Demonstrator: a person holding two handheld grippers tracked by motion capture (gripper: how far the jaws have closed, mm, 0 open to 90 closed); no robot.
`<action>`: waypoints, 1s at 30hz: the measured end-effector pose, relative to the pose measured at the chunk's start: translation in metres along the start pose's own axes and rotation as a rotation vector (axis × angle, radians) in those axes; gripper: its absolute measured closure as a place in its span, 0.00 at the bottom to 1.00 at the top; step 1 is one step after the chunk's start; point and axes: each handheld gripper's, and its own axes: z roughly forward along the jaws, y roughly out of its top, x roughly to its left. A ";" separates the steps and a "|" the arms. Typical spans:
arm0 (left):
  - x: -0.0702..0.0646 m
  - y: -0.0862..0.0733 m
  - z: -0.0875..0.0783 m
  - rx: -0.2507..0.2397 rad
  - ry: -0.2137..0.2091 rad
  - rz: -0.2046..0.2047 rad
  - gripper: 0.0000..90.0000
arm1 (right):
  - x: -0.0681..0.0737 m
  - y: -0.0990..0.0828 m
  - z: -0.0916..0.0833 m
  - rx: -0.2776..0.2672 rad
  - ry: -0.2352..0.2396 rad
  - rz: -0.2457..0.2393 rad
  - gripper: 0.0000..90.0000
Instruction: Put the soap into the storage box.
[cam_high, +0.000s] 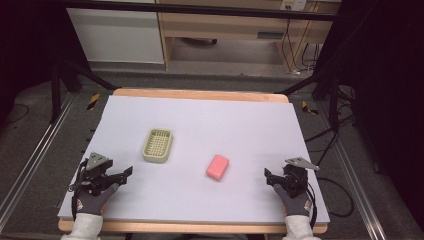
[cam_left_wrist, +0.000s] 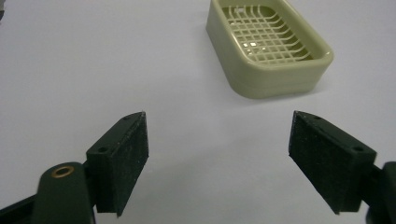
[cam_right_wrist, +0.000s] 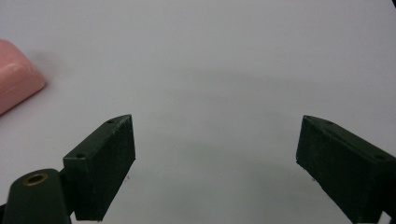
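A pink soap bar (cam_high: 218, 166) lies on the white table (cam_high: 200, 125) right of centre; its corner shows at the left edge of the right gripper view (cam_right_wrist: 16, 79). A pale green soap dish (cam_high: 158, 145) with a grid floor sits left of centre, empty, and fills the upper right of the left gripper view (cam_left_wrist: 268, 46). My left gripper (cam_high: 126, 173) rests near the front left, open, jaws wide apart with bare table between them (cam_left_wrist: 217, 154). My right gripper (cam_high: 268, 177) rests near the front right, open, nothing between its jaws (cam_right_wrist: 215, 161).
The table's wooden edge (cam_high: 200, 93) runs along the back. Dark stands and cables flank the table on both sides. A wooden shelf unit (cam_high: 225, 25) stands beyond on the floor. Gloved hands hold both grippers at the front edge.
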 end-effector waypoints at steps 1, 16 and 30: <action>-0.002 0.000 0.000 0.003 -0.007 0.006 0.23 | 0.001 0.000 0.000 -0.002 0.006 -0.006 0.13; -0.032 0.008 0.001 0.006 -0.074 0.047 0.28 | 0.009 0.001 -0.002 -0.013 0.015 -0.053 0.12; -0.062 0.023 0.001 0.016 -0.130 0.118 0.29 | 0.012 0.001 -0.006 -0.038 0.007 -0.066 0.11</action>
